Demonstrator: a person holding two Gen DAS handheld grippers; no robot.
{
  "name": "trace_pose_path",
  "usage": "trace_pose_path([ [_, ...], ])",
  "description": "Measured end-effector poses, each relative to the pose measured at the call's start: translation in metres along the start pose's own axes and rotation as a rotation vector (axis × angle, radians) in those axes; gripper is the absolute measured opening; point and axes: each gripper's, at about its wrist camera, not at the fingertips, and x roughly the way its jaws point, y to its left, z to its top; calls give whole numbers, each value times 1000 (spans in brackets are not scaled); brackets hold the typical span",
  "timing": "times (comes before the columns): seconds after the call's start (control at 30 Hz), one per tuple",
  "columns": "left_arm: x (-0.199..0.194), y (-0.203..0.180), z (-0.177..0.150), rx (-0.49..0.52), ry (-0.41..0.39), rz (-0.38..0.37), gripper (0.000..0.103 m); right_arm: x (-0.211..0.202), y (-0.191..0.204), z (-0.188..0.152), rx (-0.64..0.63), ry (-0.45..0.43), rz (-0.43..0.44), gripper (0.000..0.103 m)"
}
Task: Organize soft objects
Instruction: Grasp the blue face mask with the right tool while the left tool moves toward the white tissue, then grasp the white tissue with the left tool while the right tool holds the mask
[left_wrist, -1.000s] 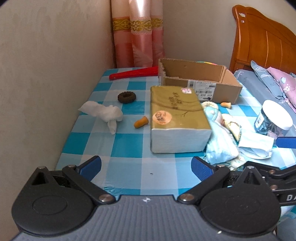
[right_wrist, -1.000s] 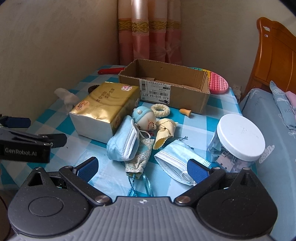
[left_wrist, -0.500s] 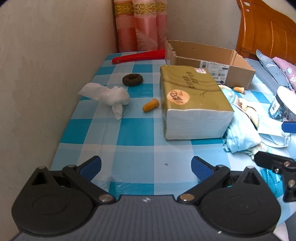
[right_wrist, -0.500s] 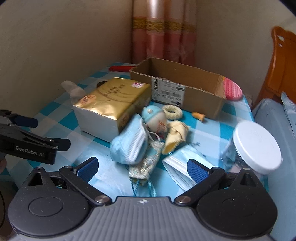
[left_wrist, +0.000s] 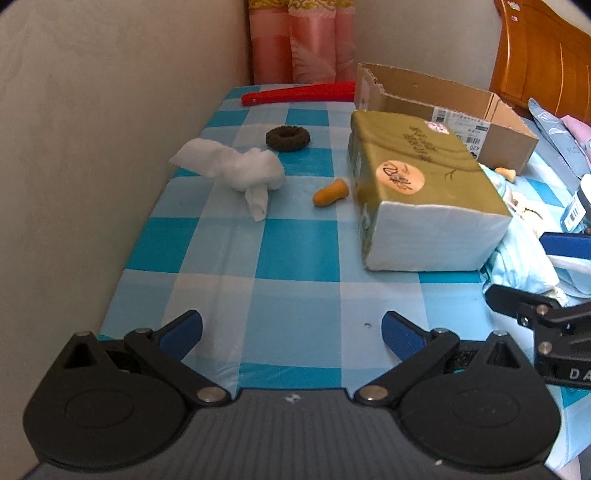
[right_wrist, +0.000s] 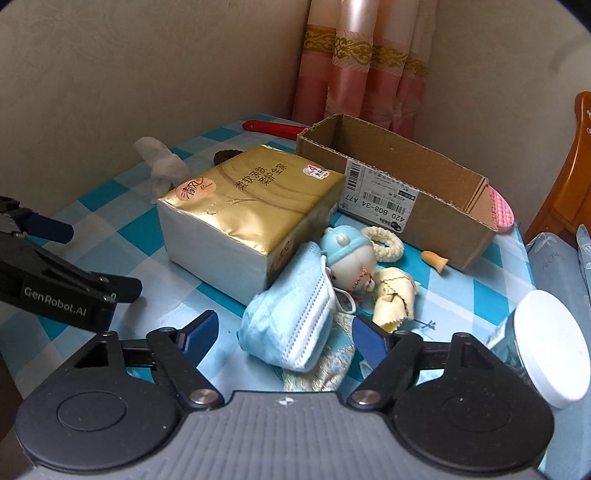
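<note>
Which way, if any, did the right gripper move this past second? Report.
Yes: the right gripper has neared the tissue pack, which looms larger; its jaws have just been closing, folded mask between them, ungripped.

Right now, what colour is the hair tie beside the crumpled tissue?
Dark brown hair tie, clearest in the left wrist view.

Right tongs (right_wrist: 284, 336) closing around a folded face mask (right_wrist: 291, 317) (untouched).
</note>
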Motion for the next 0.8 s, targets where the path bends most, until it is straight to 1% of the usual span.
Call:
trace_pose_path([
  [0.1,-1,0,1,1,-4,-4,103,4,2,1,-11,2,-11,72],
  [0.13,-2,0,1,1,-6,-4,103,6,2,1,-11,8,-22,61],
  [0.17,-2,0,2,1,-7,-3,103,6,1,1,-9,15,-28,55],
  [0.27,-4,2,2,-1,-9,-2,103,1,-3,-1,7,14,-26,53],
  [0.5,-12,7,6,3,-18,22,103,-17,-11,-10,18,15,-42,52],
  [0.6,-22,14,12,-17,-44,33,102,-23,-12,-13,26,7,-39,52],
  [0.73,-35,25,24,-65,-105,31,103,-28,-11,-16,20,-2,-25,52],
  [0.8,-34,28,32,-88,-105,54,102,-29,-10,-17,13,-6,-12,52],
])
